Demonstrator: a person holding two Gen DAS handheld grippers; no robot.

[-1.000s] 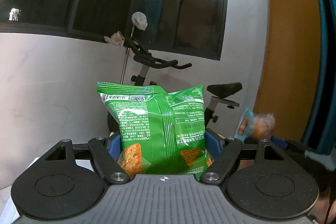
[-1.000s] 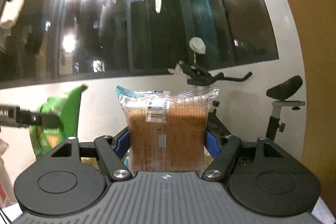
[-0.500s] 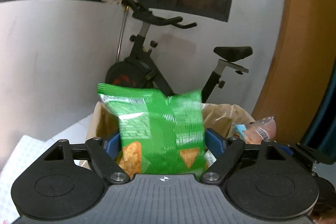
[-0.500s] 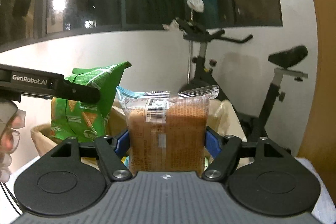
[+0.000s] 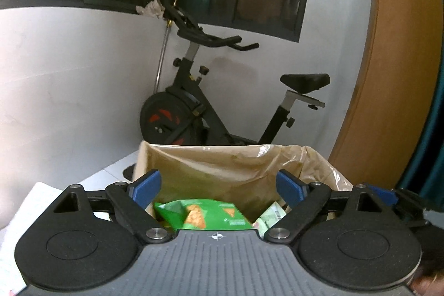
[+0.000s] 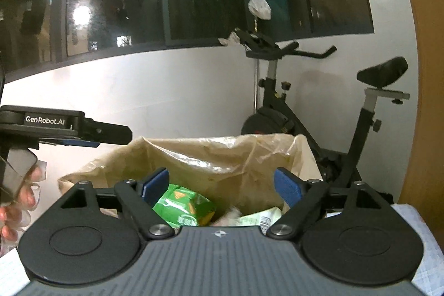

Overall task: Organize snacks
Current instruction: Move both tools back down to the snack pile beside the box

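Note:
A brown box lined with clear plastic (image 5: 222,165) stands just ahead of both grippers; it also shows in the right wrist view (image 6: 194,157). A green chip bag (image 5: 202,214) lies inside it, also seen in the right wrist view (image 6: 183,205). A pale packet (image 5: 270,217) lies beside the bag and shows in the right wrist view (image 6: 260,217). My left gripper (image 5: 219,186) is open and empty above the box. My right gripper (image 6: 222,186) is open and empty above the box. The brown biscuit pack is hidden.
An exercise bike (image 5: 194,107) stands behind the box against the white wall. An orange wooden panel (image 5: 388,74) is at the right. The left gripper's body (image 6: 55,126) shows at the left in the right wrist view. White cloth (image 6: 421,240) covers the table.
Both grippers came down over the box and opened. The green chip bag dropped from the left gripper into the box. The brown biscuit pack left the right gripper.

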